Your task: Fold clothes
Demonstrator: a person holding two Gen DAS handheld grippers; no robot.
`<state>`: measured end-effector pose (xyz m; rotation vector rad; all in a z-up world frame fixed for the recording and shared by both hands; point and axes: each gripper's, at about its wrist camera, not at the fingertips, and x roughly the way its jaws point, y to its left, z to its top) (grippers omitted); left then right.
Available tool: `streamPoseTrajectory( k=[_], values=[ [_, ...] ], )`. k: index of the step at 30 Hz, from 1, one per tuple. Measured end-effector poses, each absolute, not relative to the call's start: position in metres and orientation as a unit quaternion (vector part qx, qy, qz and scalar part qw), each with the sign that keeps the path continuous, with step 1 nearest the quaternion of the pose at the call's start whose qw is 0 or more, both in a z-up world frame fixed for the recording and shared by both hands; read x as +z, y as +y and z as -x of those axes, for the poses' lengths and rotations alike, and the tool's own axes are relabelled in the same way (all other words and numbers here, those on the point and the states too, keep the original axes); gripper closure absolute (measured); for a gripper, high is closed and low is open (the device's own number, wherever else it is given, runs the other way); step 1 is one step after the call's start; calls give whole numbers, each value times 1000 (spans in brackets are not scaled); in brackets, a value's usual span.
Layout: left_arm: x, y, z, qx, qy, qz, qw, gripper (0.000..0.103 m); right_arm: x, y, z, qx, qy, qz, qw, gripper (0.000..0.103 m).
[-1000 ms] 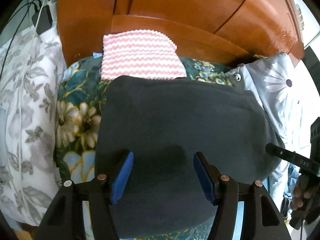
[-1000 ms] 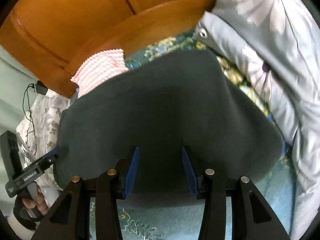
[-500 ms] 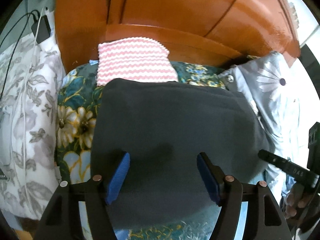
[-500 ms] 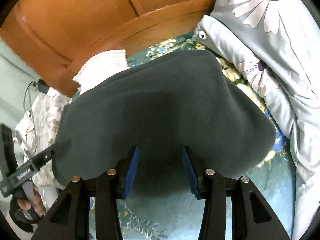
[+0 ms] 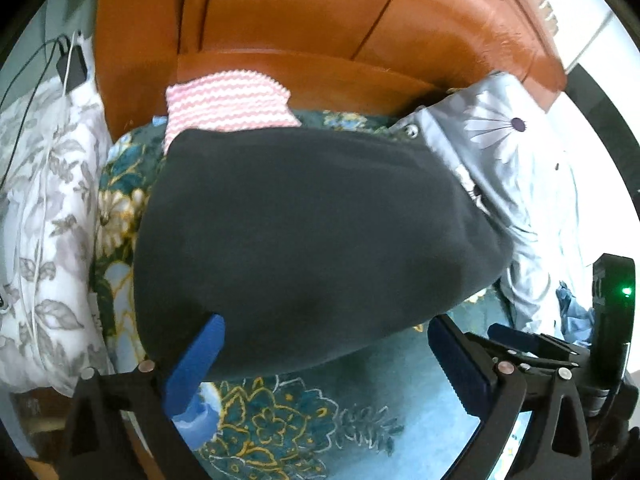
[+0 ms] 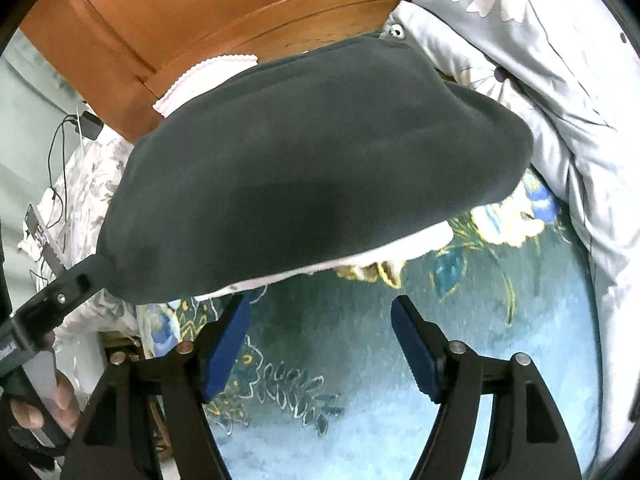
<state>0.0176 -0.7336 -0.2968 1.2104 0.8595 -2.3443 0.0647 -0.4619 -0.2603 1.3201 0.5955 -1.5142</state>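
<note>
A dark grey folded garment (image 5: 320, 232) (image 6: 312, 168) lies flat on the floral bedspread (image 5: 280, 420), and a pale layer (image 6: 360, 256) peeks out under its near edge. My left gripper (image 5: 328, 360) hovers at that near edge with its jaws opening wide. Its blue pads (image 5: 196, 360) press on nothing. My right gripper (image 6: 320, 340) is drawn back over bare bedspread (image 6: 360, 380), jaws opening, with nothing between them. Behind the garment sits a folded pink-and-white striped cloth (image 5: 228, 104) (image 6: 208, 76). The left gripper's fingertip (image 6: 80, 276) touches the garment's left corner in the right wrist view.
A wooden headboard (image 5: 320, 20) closes off the far side. A grey-leaf pillow (image 5: 44, 220) with a charger and cables (image 5: 72, 68) lies on the left. A pale blue daisy duvet (image 5: 520, 152) (image 6: 560, 80) is bunched on the right. A hand (image 6: 60, 396) holds the left gripper.
Both grippers have pulled back off the dark garment toward its near edge and spread their jaws wider. The garment stays lying on the bed.
</note>
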Motion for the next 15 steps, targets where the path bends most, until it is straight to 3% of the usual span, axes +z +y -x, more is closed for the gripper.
streamPoseTrajectory(
  k=[2, 15],
  values=[
    [-290, -728, -19, -838, 298, -419, 182, 0, -257, -458, -67, -629, 249, -544, 497, 18],
    [-268, -691, -29, -852, 217, -430, 206, 0, -238, -428, -84, -656, 277, -500, 492, 18]
  ],
)
